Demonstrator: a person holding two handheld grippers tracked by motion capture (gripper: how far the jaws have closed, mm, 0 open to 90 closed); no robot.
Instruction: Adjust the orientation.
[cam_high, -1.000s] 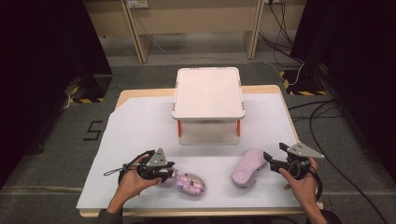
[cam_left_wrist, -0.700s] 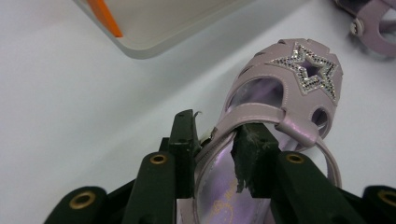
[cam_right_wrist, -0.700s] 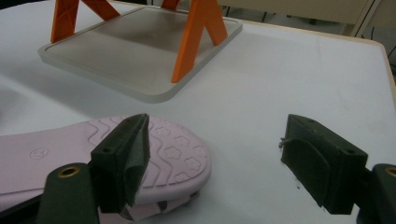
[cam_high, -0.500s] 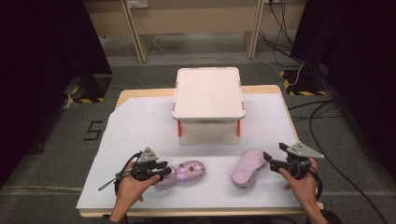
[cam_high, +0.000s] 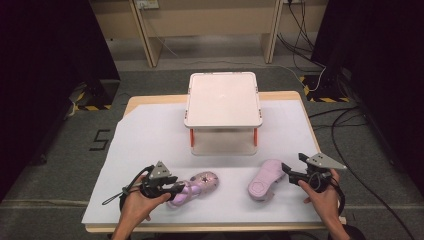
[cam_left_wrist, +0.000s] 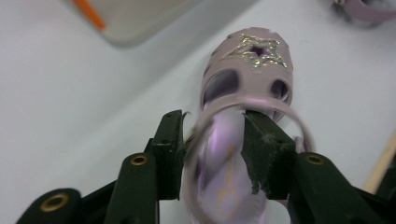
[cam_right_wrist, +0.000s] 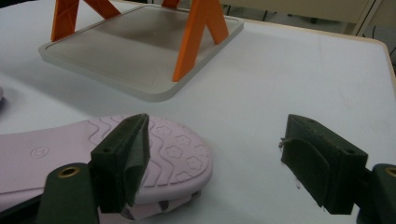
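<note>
Two pink sandals on the white sheet: upright one (cam_high: 192, 187) between the just-opening left gripper (cam_high: 175, 189) jaws, sole-up one (cam_high: 264, 179) beside the wide-open right gripper (cam_high: 289, 172).

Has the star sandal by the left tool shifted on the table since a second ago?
Yes. The star sandal has swung its toe up and right, toward the white stand; the left tool has just been opening around it.

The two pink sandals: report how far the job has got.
Done: nothing sits on the two-tier rack yet. In hand: the left gripper, its jaws just opening, straddles the star sandal lying upright. Left: the other sandal lies sole-up beside the open right gripper.
</note>
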